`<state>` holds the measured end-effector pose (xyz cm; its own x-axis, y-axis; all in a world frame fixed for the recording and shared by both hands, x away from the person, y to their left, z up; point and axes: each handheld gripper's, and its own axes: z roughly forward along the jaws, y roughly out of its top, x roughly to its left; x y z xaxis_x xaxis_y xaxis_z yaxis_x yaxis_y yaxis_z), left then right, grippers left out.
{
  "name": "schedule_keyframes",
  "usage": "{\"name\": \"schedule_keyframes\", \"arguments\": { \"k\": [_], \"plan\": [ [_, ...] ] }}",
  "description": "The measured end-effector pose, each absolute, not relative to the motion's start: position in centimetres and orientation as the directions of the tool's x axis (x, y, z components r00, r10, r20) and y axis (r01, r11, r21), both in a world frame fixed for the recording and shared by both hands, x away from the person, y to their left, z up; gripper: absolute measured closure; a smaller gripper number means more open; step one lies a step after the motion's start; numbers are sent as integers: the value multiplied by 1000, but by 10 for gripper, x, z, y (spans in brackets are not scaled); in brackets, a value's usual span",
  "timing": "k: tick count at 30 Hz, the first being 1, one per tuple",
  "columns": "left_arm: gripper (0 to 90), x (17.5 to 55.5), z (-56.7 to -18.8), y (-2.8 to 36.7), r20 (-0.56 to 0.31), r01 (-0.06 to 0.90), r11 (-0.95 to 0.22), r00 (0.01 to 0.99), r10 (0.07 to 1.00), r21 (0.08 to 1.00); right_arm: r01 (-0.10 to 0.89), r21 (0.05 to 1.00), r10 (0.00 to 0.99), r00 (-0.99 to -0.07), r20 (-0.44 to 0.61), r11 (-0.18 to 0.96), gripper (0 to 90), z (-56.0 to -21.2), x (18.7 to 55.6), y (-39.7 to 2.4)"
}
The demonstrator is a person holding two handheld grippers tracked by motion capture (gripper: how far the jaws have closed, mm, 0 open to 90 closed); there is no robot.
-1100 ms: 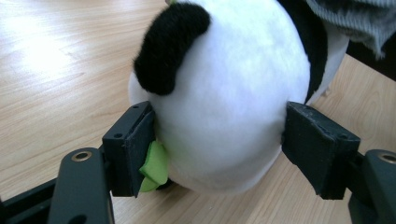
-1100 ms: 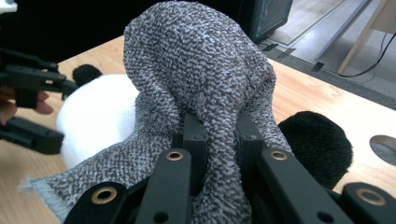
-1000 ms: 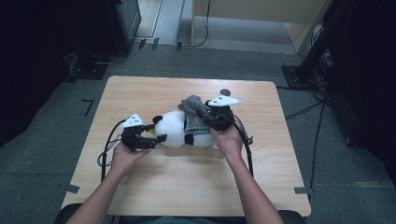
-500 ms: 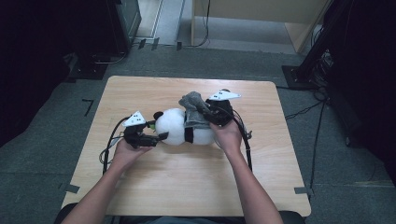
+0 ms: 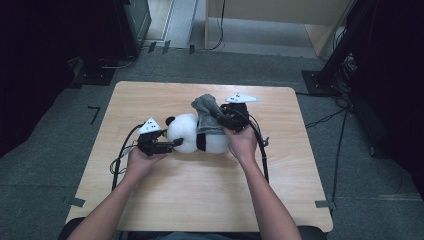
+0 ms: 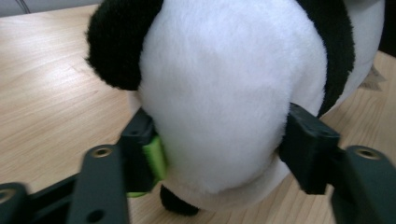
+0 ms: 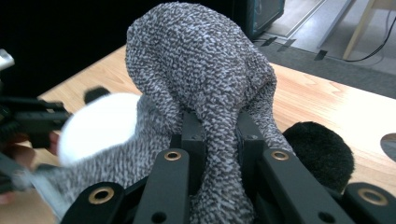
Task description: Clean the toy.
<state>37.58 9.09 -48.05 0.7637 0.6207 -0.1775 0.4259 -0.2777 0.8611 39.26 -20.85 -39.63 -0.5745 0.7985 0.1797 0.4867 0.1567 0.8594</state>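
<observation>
Panda plush [image 5: 192,134] lies mid-worktop, a grey knitted garment [image 5: 207,116] partly over its body. Left tongs [image 6: 219,149] have just been closing, and their pads now squeeze the soft white head between them. Right tongs [image 7: 215,135] are clenched on a pinched fold of the knit. The likely risk is that the plush fur squirms out of the left grip as the knit is pulled, dragging the toy sideways. Beyond lie the pale wooden worktop [image 5: 200,195], then grey carpet [image 5: 60,140] and dark equipment stands.

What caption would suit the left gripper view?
Left tool closing its jaws around the white head of a plush panda on a wooden table.
</observation>
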Motion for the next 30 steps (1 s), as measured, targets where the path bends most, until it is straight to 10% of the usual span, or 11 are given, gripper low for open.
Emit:
{"name": "schedule_keyframes", "arguments": {
  "k": [21, 30],
  "plan": [
    [574, 370, -463, 87, -364, 618, -199, 659, 658, 761, 394, 846, 721, -693, 17, 359, 796, -406, 356, -131],
    [594, 372, -465, 88, -343, 599, -223, 681, 646, 769, 412, 839, 762, -647, -6, 356, 801, -411, 364, -159]
  ]
}}
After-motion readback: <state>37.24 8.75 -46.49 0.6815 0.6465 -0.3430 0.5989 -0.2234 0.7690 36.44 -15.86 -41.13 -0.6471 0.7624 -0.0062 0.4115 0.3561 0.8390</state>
